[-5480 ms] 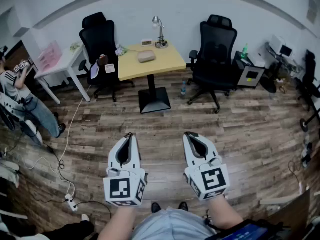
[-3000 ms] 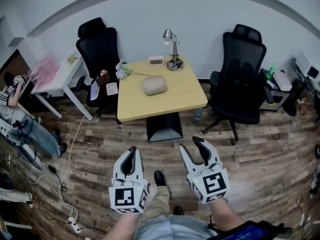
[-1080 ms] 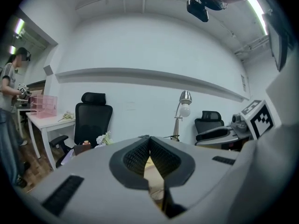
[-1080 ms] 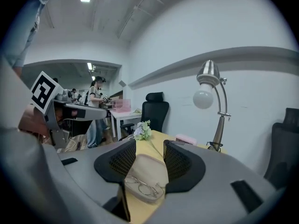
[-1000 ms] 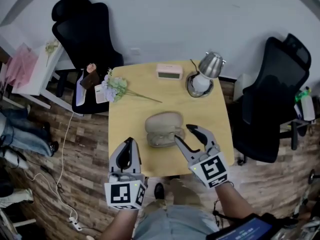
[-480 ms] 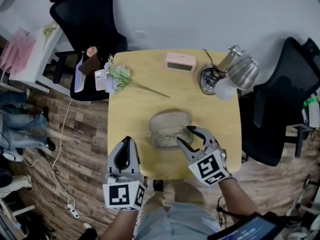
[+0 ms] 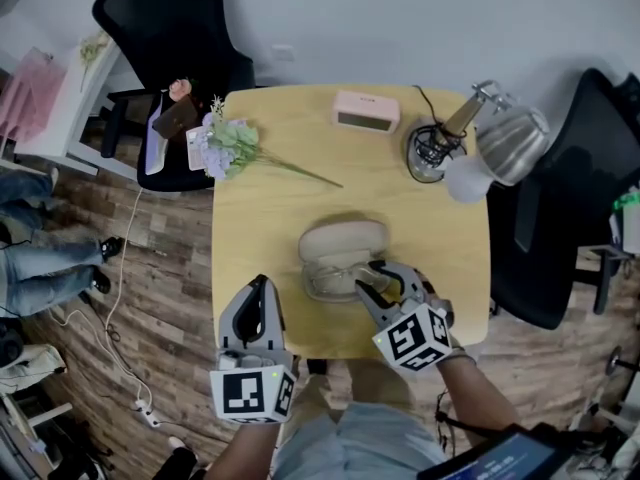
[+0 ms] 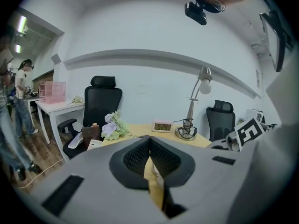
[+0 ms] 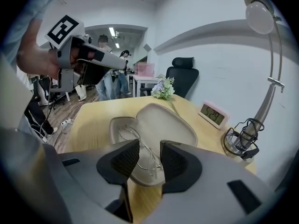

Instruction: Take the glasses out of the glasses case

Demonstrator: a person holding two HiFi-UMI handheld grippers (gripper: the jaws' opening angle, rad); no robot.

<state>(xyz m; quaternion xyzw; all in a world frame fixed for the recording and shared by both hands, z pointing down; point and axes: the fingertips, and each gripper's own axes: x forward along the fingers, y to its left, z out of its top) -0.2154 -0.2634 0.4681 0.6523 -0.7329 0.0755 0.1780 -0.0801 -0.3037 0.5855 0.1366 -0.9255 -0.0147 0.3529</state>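
Observation:
A beige glasses case [image 7: 340, 243] lies open in the middle of the yellow table [image 7: 260, 228], with its lid [image 9: 161, 120] folded back. Thin wire-framed glasses [image 9: 140, 148] rest in its tray [image 9: 117, 125]. My right gripper [image 7: 378, 276] is at the case's right end and points down into the tray. In the right gripper view its jaws [image 9: 149, 146] are closing, with the glasses' frame between them and a gap still showing on both sides. My left gripper [image 7: 260, 288] hovers by the table's front edge, left of the case, and its jaws [image 8: 149, 141] are shut on nothing.
At the back of the table stand a pink clock [image 7: 366, 110] and a desk lamp [image 7: 480, 133] with its cable. A bunch of flowers [image 7: 235, 148] lies at the back left. Black office chairs [image 7: 170, 28] [image 7: 570, 198] flank the table. A person [image 7: 30, 258] stands at the far left.
I walked up to the table. In the last second both grippers sank, and the right one came over the case's right end and narrowed its jaws around the glasses.

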